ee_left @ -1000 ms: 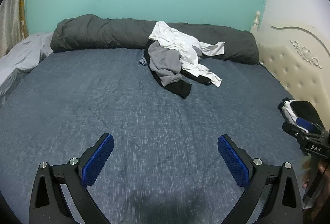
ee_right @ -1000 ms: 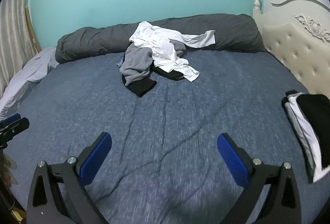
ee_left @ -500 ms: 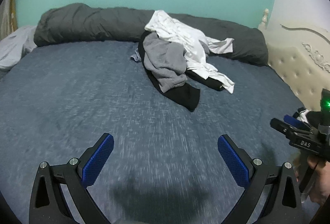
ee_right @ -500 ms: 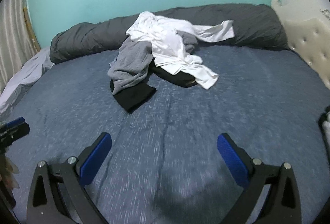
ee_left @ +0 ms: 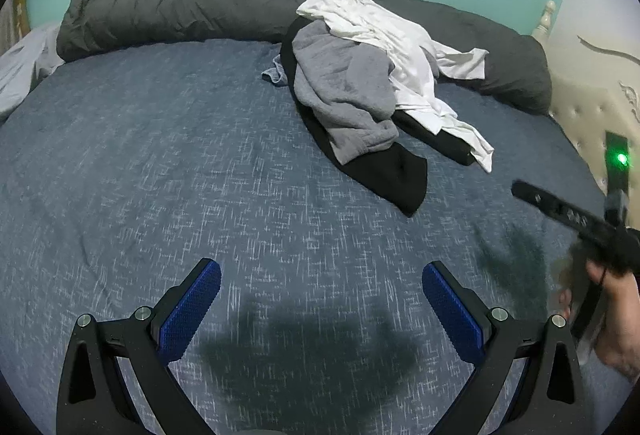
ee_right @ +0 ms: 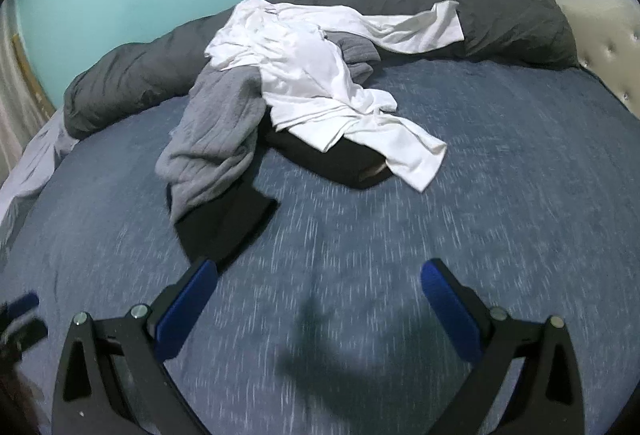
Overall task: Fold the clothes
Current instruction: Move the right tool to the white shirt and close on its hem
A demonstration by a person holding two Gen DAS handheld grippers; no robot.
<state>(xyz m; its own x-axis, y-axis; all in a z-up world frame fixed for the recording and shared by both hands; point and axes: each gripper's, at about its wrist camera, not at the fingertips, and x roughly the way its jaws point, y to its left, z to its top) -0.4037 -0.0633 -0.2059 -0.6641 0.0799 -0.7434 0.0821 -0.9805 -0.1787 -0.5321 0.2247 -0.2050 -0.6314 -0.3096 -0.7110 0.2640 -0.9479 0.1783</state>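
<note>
My left claw (ee_left: pixel 320 311) hangs spread wide with nothing between its fingers, and my right claw (ee_right: pixel 318 309) is the same, both over bare blue bedspread (ee_left: pixel 160 175). Ahead of them lies the pile of clothes (ee_right: pixel 280 107), untouched: a black garment (ee_right: pixel 228 227) nearest my right claw's left finger, a gray sweater (ee_right: pixel 212 147) draped over it, a white shirt (ee_right: pixel 316 75) on top, reaching onto the dark rolled duvet (ee_right: pixel 512 15) beyond. I judge nothing here is folded yet; everything in this heap remains.
</note>
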